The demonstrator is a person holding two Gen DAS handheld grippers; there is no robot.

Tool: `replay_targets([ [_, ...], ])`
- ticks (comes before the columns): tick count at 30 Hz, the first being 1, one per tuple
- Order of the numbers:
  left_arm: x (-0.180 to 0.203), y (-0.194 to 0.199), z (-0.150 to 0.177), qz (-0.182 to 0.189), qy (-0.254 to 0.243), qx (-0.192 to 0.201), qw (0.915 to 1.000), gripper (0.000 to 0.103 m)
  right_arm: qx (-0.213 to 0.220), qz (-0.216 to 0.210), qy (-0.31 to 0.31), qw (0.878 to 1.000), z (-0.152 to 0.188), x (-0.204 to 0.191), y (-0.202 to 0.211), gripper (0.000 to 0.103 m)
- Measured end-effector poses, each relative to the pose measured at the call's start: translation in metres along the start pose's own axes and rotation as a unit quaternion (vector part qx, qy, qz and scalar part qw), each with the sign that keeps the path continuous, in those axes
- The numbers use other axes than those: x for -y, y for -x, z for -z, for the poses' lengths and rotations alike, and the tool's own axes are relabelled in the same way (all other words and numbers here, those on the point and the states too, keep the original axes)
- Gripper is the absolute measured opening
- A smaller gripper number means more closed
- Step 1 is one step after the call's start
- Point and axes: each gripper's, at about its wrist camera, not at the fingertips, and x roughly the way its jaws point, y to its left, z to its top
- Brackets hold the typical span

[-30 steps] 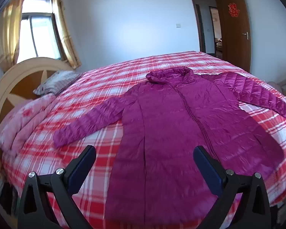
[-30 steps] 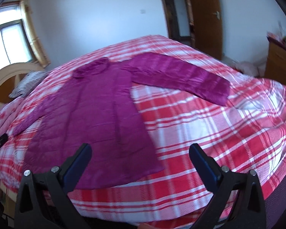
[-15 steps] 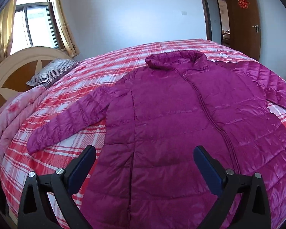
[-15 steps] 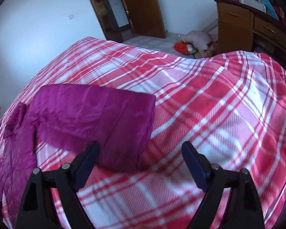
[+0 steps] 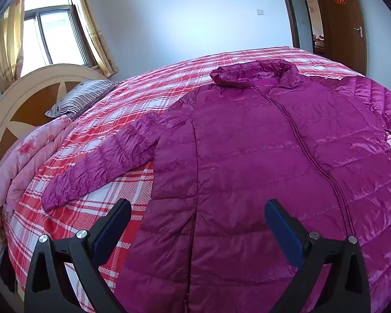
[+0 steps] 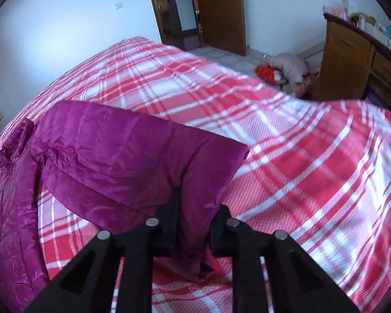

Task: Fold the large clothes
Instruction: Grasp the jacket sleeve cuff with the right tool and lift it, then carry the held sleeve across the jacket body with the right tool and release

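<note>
A long magenta puffer jacket [image 5: 260,161] lies face up, zipped, spread on a red and white plaid bed [image 5: 133,120]. My left gripper [image 5: 195,221] is open and empty, low over the jacket's lower left body. The jacket's left sleeve [image 5: 109,161] stretches out toward the headboard. In the right wrist view my right gripper [image 6: 193,224] is shut on the cuff end of the jacket's right sleeve [image 6: 133,156], which bunches between the fingers and lifts a little off the bed [image 6: 299,161].
A striped pillow [image 5: 80,99] and a pink folded quilt [image 5: 31,156] lie by the round headboard [image 5: 20,104]. A wooden desk [image 6: 357,60] and soft toys [image 6: 286,70] on the floor stand beyond the bed's right side. A brown door [image 6: 216,10] is at the back.
My right gripper moved onto the right sleeve's cuff and closed on it. My left gripper moved closer over the jacket body and stayed open.
</note>
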Motion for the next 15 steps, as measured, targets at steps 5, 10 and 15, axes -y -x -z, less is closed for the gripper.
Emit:
replay_targets([
  [5, -0.008, 0.004, 0.002, 0.017, 0.022, -0.005, 0.9996, 0.102, 0.061, 0.018, 0.036, 0.997, -0.04, -0.02, 0.035, 0.014],
  [10, -0.01, 0.007, 0.003, 0.025, 0.027, -0.007, 0.9993, 0.102, 0.12, 0.022, 0.08, 0.989, -0.074, -0.061, 0.071, 0.014],
  [15, -0.017, 0.011, 0.003, 0.031, 0.036, -0.002, 0.9989, 0.102, 0.164, 0.009, 0.128, 0.978, -0.089, -0.108, 0.096, 0.013],
])
